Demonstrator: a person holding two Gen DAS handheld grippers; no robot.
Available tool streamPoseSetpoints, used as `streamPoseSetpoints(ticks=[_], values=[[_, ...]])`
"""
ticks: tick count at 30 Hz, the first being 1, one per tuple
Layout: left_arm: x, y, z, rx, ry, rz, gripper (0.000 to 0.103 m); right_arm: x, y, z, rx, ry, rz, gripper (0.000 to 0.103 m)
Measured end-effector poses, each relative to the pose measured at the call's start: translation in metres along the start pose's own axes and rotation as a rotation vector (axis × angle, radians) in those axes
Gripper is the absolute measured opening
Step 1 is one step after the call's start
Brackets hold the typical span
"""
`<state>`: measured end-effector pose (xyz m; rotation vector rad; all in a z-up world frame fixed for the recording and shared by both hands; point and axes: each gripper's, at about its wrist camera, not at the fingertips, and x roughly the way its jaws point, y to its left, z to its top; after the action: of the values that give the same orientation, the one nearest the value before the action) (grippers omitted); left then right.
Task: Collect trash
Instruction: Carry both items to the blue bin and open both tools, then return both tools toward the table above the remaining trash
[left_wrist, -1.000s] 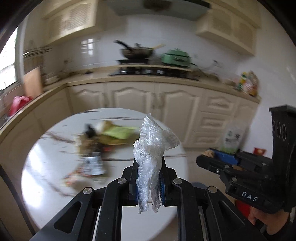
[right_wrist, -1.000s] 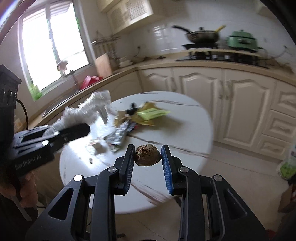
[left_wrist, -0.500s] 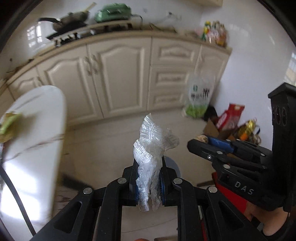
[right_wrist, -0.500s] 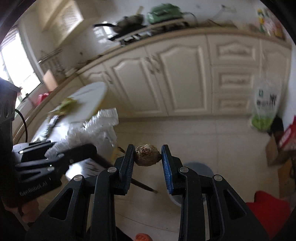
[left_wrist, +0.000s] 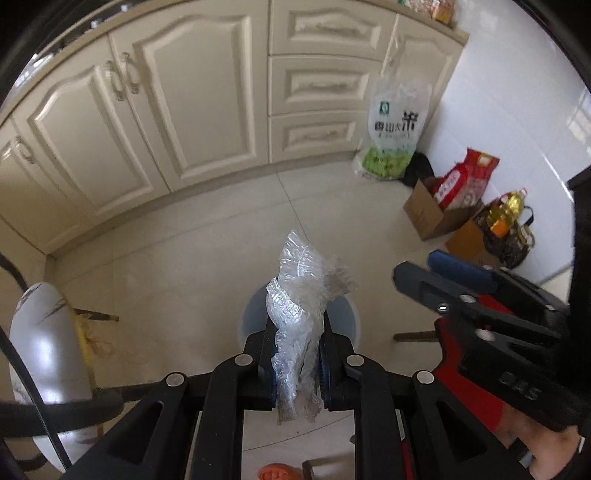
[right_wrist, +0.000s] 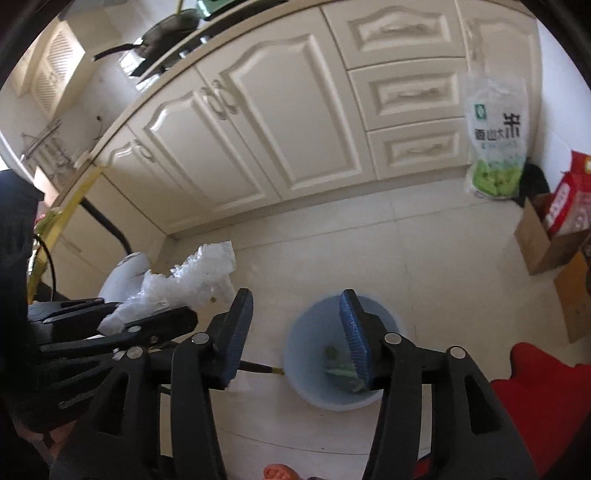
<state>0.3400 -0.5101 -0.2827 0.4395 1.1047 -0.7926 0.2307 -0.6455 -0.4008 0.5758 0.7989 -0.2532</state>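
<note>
A crumpled clear plastic wrapper stands up between the pads of my left gripper, which is shut on it. Right beneath it on the floor is a pale blue bin. In the right wrist view the same bin holds some greenish scraps. My right gripper hangs over the bin with its jaws opening and nothing between them. In the left wrist view the right gripper is to the right of the wrapper. The left gripper with the wrapper is at the left of the right wrist view.
Cream cabinets line the far side of the tiled floor. A rice bag leans on the drawers, with cardboard boxes, a red bag and an oil bottle by the wall. The white round table's edge is at the left, and a red object at the right.
Both grippers swung away from the table and sank toward the floor, over the blue bin. The brown lump has gone from the right gripper, whose jaws have spread. The left still clamps the wrapper.
</note>
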Motion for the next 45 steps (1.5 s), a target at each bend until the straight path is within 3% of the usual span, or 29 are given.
streamPoseSetpoints(ticks=[4,6,8,9,15,20,24,27,30,32,34,41,45], values=[[0.037,-0.007,0.03,0.018,0.017,0.004,0.018,-0.005,-0.013,0.0,0.032,-0.023,-0.02,0.048],[0.051,-0.007,0.038,0.023,0.026,0.005,0.032,-0.007,-0.018,0.001,0.042,-0.024,-0.027,0.048],[0.056,-0.006,0.044,0.019,0.013,0.039,0.063,-0.011,-0.021,0.0,0.052,-0.032,-0.03,0.049],[0.057,-0.008,0.043,0.022,0.004,0.049,0.067,-0.011,-0.022,0.001,0.053,-0.029,-0.031,0.049],[0.021,-0.008,0.024,-0.02,-0.062,0.099,0.069,-0.028,-0.012,0.002,0.04,-0.052,-0.033,0.049],[-0.055,-0.007,-0.007,-0.058,-0.191,0.141,0.073,-0.061,0.024,0.009,-0.009,-0.111,-0.008,0.053],[-0.126,-0.007,-0.048,-0.079,-0.338,0.213,0.079,-0.103,0.072,0.014,-0.078,-0.194,0.033,0.055],[-0.182,-0.002,-0.083,-0.118,-0.438,0.257,0.081,-0.136,0.114,0.014,-0.139,-0.252,0.061,0.063],[-0.239,0.014,-0.128,-0.161,-0.529,0.339,0.09,-0.167,0.161,0.012,-0.207,-0.306,0.099,0.07],[-0.272,0.025,-0.16,-0.202,-0.582,0.367,0.092,-0.183,0.19,0.008,-0.249,-0.338,0.125,0.088],[-0.303,0.035,-0.194,-0.243,-0.63,0.392,0.093,-0.199,0.227,0.002,-0.304,-0.364,0.165,0.098],[-0.387,0.053,-0.311,-0.331,-0.767,0.552,0.099,-0.235,0.341,-0.019,-0.456,-0.432,0.283,0.103],[-0.404,0.051,-0.362,-0.383,-0.814,0.596,0.102,-0.242,0.4,-0.036,-0.534,-0.454,0.304,0.103]])
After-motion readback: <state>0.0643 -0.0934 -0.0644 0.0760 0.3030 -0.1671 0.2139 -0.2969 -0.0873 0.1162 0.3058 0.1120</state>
